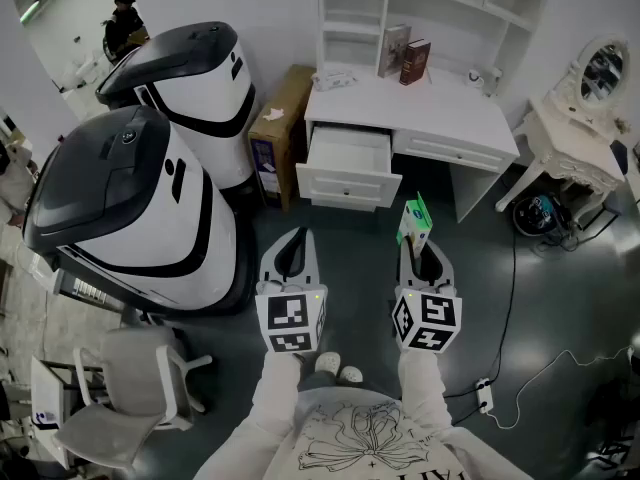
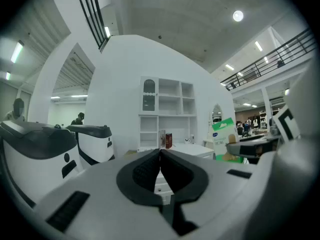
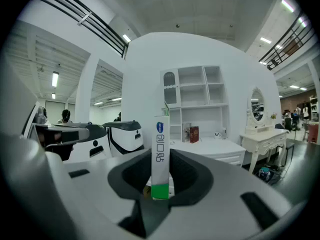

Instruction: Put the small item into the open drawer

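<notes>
One small white-and-green carton [image 3: 160, 154] stands upright between the jaws of my right tongs [image 3: 161, 176]. Both pads press on its broad faces, so these tongs are clamped on it, parted only by the carton's thickness. Its green band sits low, down in the jaw throat. The narrow white edge faces the camera with a blue badge and blue characters beneath, which I cannot read.

From the head view, the carton [image 1: 415, 220] juts out ahead of the right tongs [image 1: 421, 243] over the dark floor. It is in front of the open white drawer [image 1: 348, 183] and not in it. That drawer is pulled out of the left side of the white desk [image 1: 440, 118], and I see only its pale inner boards.

On the desk's shelf unit stand a grey book [image 1: 394, 50] and a dark red book [image 1: 415, 61], with titles too small to read. A brown cardboard box [image 1: 278, 128] stands just beside the desk's left end. Its blue printed label is also illegible.

My left tongs [image 1: 296, 238] hang beside the right ones. In the left gripper view their jaws meet tip to tip, closed on nothing [image 2: 160, 156]. Each pair carries a cube of black-and-white square markers.
</notes>
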A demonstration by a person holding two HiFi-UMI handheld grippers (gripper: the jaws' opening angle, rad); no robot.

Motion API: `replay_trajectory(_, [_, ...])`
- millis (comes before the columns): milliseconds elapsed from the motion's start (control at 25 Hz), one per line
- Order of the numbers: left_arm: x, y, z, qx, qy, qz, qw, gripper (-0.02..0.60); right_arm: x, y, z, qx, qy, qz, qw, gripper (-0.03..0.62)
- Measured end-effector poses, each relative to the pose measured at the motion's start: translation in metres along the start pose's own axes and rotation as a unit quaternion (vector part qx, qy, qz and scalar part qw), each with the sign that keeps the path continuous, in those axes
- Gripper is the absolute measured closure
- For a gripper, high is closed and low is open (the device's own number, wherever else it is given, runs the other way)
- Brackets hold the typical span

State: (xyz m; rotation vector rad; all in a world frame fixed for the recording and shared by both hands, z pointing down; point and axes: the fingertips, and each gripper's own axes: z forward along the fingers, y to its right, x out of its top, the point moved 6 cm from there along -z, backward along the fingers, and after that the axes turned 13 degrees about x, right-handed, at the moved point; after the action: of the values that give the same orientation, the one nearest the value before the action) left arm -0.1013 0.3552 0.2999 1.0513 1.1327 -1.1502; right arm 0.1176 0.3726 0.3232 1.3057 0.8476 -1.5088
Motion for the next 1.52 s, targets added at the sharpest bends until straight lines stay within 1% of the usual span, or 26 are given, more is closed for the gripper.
replay_trajectory(520, [-0.004, -0.008, 0.011, -0.006, -0.002, -0.003, 1.0000, 0.577, -0.004, -0.003, 0.010, -0.002, 0.001, 0.007, 1.000, 0.500])
replay_trajectory(760, [-0.008, -0.020, 0.022, -0.011, -0.002, 0.000, 0.9999, 0.577, -0.008, -0.009, 0.023, -0.010, 0.004, 0.016, 1.000, 0.500])
replay_trajectory(1000, [-0.016, -0.032, 0.032, -0.013, -0.013, 0.002, 0.9998, 0.577, -0.017, -0.016, 0.034, -0.012, -0.006, 0.025, 1.000, 0.500])
replay_trajectory(1240, [-0.022, -0.034, 0.051, -0.009, -0.025, -0.001, 0.9996, 0.577, -0.020, -0.007, 0.053, -0.011, -0.014, 0.032, 0.999, 0.500])
replay_trajectory(1520, [-0.024, -0.030, 0.100, 0.002, -0.034, 0.002, 0.9994, 0.577, -0.016, 0.024, 0.100, -0.002, -0.017, 0.037, 0.999, 0.500])
